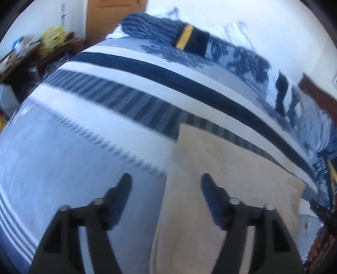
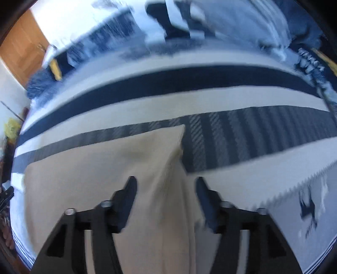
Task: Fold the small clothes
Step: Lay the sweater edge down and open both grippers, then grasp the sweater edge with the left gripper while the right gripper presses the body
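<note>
A beige garment (image 1: 221, 179) lies flat on the bed's striped blue-and-white bedspread (image 1: 84, 147), its far edge reaching the band of dark slanted stripes that crosses the cover. The left tool (image 1: 166, 183) hangs over the garment's left edge with its two black fingers spread wide: one finger (image 1: 120, 196) is above bare bedspread just beside the cloth, the other is above the beige fabric, and nothing is pinched between them. The right tool (image 2: 166, 185) is over the same garment (image 2: 105, 168) at its other side, its fingers likewise spread, with a raised fold or corner of the cloth rising between them; the pads do not press on it as far as the blur lets me see. Beyond the garment, past the broad navy stripe (image 2: 168, 82), a dark blue striped piece with a yellow band (image 1: 185, 36) lies near the far side of the bed. Farther from the garment, beyond the bed's left corner, stands a cluttered desk (image 1: 31, 54) with a yellow bag (image 1: 52, 36) on it, and a wooden door (image 1: 113, 14) is behind that. Both views are smeared by motion, so finer detail is lost.
</note>
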Tool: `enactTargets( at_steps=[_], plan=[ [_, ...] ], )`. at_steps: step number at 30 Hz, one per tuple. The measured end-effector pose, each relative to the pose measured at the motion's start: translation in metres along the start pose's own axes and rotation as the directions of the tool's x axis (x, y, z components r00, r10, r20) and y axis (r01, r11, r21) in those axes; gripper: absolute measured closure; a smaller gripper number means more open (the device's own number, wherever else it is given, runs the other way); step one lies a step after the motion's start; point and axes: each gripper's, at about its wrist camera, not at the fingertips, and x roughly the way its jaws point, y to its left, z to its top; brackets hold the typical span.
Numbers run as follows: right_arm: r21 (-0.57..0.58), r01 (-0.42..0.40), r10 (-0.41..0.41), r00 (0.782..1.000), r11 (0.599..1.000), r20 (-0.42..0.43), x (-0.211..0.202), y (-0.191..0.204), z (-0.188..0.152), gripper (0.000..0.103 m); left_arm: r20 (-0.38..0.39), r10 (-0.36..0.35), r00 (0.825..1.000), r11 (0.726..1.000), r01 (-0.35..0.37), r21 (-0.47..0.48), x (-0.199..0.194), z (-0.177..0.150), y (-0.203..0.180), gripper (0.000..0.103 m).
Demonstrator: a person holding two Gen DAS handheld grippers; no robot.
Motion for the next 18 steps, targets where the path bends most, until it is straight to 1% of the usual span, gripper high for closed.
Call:
enactTargets(
  at_steps=[1,2,3,4,5,7,9,10,12,13,15,18],
  plan=[
    [0.002,-0.045,0.045,0.999,0.999,0.007,-0.017,0.005,-0.014,0.028,-0.004,-0.026,1.000,0.999,0.025,-0.025,-0.012,-0.018,0.006,0.030],
    [0.012,-0.100,0.100,0.995,0.995,0.007,-0.033,0.011,-0.031,0.026,-0.017,-0.031,0.999,0.998,0.030,-0.047,-0.019,-0.035,0.011,0.029],
    [0.031,-0.173,0.173,0.985,0.984,-0.001,-0.054,0.019,-0.055,0.023,-0.034,-0.037,0.999,0.997,0.035,-0.072,-0.025,-0.054,0.016,0.029],
    [0.038,-0.218,0.219,0.976,0.975,-0.003,-0.065,0.026,-0.070,0.022,-0.049,-0.068,0.996,0.993,0.063,-0.105,-0.029,-0.075,0.020,0.029],
    [0.042,-0.260,0.260,0.966,0.965,-0.003,-0.077,0.033,-0.085,0.020,-0.062,-0.093,0.994,0.988,0.084,-0.130,-0.031,-0.092,0.023,0.029],
    [0.038,-0.322,0.323,0.946,0.946,-0.023,-0.095,0.055,-0.116,0.020,-0.089,-0.138,0.986,0.977,0.121,-0.174,-0.033,-0.124,0.026,0.029],
    [0.016,-0.337,0.337,0.940,0.942,-0.055,-0.103,0.077,-0.137,0.020,-0.113,-0.187,0.976,0.965,0.161,-0.206,-0.028,-0.147,0.028,0.029],
    [0.009,-0.339,0.339,0.938,0.941,-0.068,-0.106,0.088,-0.147,0.020,-0.124,-0.203,0.971,0.963,0.175,-0.205,-0.025,-0.152,0.027,0.029],
    [-0.004,-0.358,0.355,0.929,0.934,-0.107,-0.108,0.107,-0.157,0.020,-0.157,-0.204,0.966,0.965,0.172,-0.196,-0.018,-0.157,0.028,0.029],
    [-0.016,-0.362,0.358,0.926,0.932,-0.123,-0.111,0.117,-0.160,0.020,-0.154,-0.209,0.966,0.963,0.176,-0.205,-0.018,-0.158,0.031,0.029],
    [-0.039,-0.348,0.340,0.931,0.937,-0.129,-0.117,0.131,-0.158,0.020,-0.133,-0.245,0.960,0.948,0.209,-0.240,-0.018,-0.156,0.039,0.029],
    [-0.057,-0.344,0.332,0.931,0.937,-0.149,-0.117,0.154,-0.140,0.020,-0.121,-0.311,0.943,0.916,0.263,-0.302,-0.009,-0.149,0.049,0.029]
  ],
)
